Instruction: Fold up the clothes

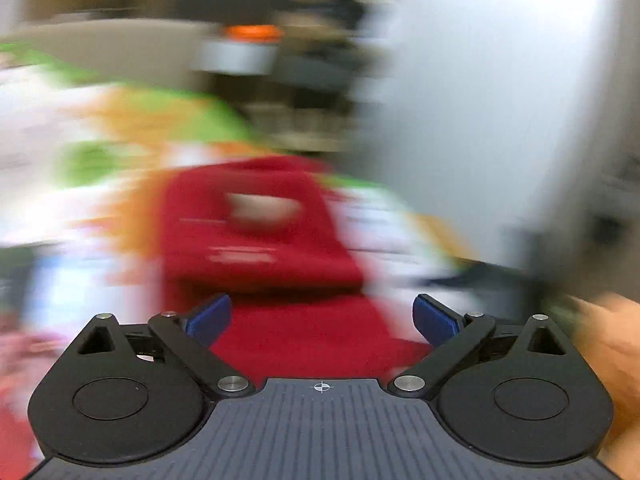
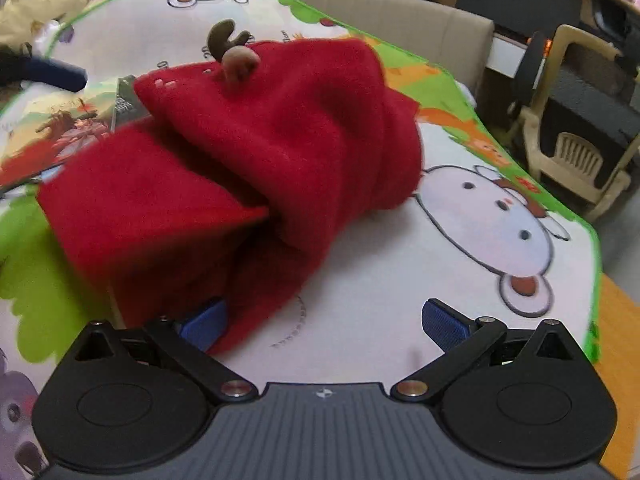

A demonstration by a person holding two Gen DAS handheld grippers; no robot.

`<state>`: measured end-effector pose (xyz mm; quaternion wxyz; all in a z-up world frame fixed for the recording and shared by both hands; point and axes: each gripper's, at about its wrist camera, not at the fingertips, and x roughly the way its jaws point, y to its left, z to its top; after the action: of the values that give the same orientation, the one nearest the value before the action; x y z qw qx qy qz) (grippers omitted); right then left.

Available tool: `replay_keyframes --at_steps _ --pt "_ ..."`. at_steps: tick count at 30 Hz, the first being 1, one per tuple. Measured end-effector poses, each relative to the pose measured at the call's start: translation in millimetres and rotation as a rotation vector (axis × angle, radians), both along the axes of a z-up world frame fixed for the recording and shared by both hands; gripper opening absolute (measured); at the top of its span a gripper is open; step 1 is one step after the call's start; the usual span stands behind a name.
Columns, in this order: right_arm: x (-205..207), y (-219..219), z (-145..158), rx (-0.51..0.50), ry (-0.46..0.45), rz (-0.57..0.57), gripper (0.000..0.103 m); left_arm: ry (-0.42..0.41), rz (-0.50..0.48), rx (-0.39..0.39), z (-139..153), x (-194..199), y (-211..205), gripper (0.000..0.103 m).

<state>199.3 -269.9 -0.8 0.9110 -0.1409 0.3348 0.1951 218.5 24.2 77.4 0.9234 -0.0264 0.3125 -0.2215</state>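
Observation:
A red fleece garment (image 2: 256, 152) with a brown antler and ear on its hood lies bunched and partly folded on a cartoon-print mat (image 2: 460, 240). My right gripper (image 2: 324, 322) is open just in front of it, with red cloth draped over its left blue pad (image 2: 204, 326); the right pad is bare. In the blurred left wrist view the same red garment (image 1: 260, 232) lies ahead, and my left gripper (image 1: 322, 316) is open above its near edge with nothing between the pads. The left gripper's dark finger (image 2: 56, 72) shows at the upper left of the right wrist view.
A picture book (image 2: 68, 120) lies partly under the garment on the left. A beige sofa back (image 2: 420, 28) runs behind the mat, with a plastic chair (image 2: 576, 128) to the right. A hand (image 1: 612, 360) is at the right edge of the left wrist view.

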Motion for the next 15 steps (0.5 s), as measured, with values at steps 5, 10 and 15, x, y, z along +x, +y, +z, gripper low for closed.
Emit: replay_keyframes --at_steps 5,10,15 --pt "10.2 -29.1 45.4 0.279 0.024 0.022 0.103 0.016 0.217 0.159 -1.6 39.9 27.0 0.100" --pt "48.3 -66.9 57.9 0.675 0.119 -0.098 0.103 0.033 0.217 0.209 -10.4 64.2 16.0 0.100" --pt "75.9 -64.5 26.8 0.702 0.206 -0.217 0.103 0.027 0.242 0.262 5.5 38.4 34.0 0.100"
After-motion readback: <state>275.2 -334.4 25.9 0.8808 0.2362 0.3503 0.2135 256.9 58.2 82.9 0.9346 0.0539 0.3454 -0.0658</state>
